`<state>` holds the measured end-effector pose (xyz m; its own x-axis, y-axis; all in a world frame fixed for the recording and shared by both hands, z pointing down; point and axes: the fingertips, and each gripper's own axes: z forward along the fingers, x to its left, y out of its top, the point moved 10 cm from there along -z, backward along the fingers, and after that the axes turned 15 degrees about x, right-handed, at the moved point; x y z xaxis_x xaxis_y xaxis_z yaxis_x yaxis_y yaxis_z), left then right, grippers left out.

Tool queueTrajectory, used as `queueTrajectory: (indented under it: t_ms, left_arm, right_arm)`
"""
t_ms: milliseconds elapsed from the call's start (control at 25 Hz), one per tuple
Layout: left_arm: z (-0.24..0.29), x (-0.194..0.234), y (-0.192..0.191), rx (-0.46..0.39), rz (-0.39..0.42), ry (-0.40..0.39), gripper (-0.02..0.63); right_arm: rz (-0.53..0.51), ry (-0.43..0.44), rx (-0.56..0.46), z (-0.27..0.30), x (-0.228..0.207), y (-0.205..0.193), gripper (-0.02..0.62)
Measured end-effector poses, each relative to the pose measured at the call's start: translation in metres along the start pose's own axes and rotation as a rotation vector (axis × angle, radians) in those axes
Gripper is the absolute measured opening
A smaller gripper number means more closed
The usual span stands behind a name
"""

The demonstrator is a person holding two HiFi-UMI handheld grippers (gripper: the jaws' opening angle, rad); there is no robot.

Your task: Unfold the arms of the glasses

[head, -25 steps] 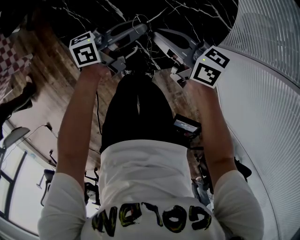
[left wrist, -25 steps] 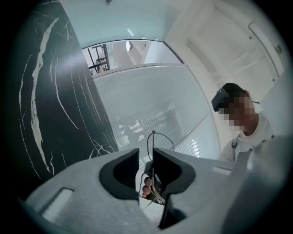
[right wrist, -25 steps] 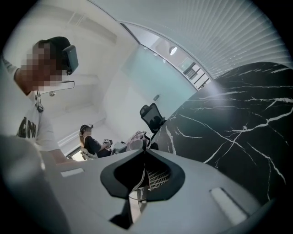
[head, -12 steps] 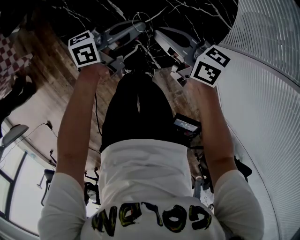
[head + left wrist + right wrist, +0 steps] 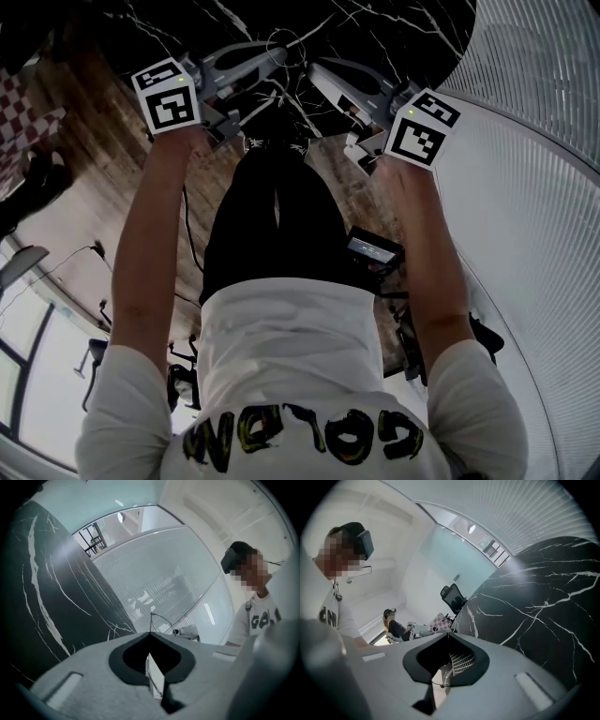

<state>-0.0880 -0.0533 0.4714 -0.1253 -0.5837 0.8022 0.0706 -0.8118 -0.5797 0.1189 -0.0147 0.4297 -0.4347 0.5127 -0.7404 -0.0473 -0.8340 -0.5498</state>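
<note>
Thin wire glasses (image 5: 162,617) hung between tips; left gripper (image 5: 278,52) and right gripper (image 5: 315,71) both clenched on them. Black white-veined marble surface (image 5: 394,28), ribbed white wall (image 5: 530,187).

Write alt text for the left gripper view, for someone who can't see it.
The left gripper's grey jaws are shut on the thin wire glasses, a loop showing past their tips. Behind: a black marble table, a ribbed white wall, and a person at right.
</note>
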Motion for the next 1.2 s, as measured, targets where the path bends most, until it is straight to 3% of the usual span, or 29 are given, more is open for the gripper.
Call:
queueTrajectory:
  t_ms: [480, 680, 880, 1200]
  left_arm:
    - [0.001, 0.006, -0.003, 0.287, 0.116, 0.195, 0.002]
    - [0.012, 0.007, -0.006, 0.418, 0.08, 0.277, 0.0]
    - [0.016, 0.01, -0.009, 0.439, 0.033, 0.303, 0.0]
    - [0.02, 0.014, -0.014, 0.467, 0.013, 0.318, -0.002]
  right_arm:
    - [0.08, 0.018, 0.079, -0.002, -0.018, -0.013, 0.006]
    - [0.096, -0.054, 0.118, 0.005, -0.034, -0.024, 0.009]
    - [0.097, -0.131, 0.173, 0.011, -0.041, -0.03, 0.02]
    - [0.045, -0.212, 0.202, 0.011, -0.036, -0.034, 0.105]
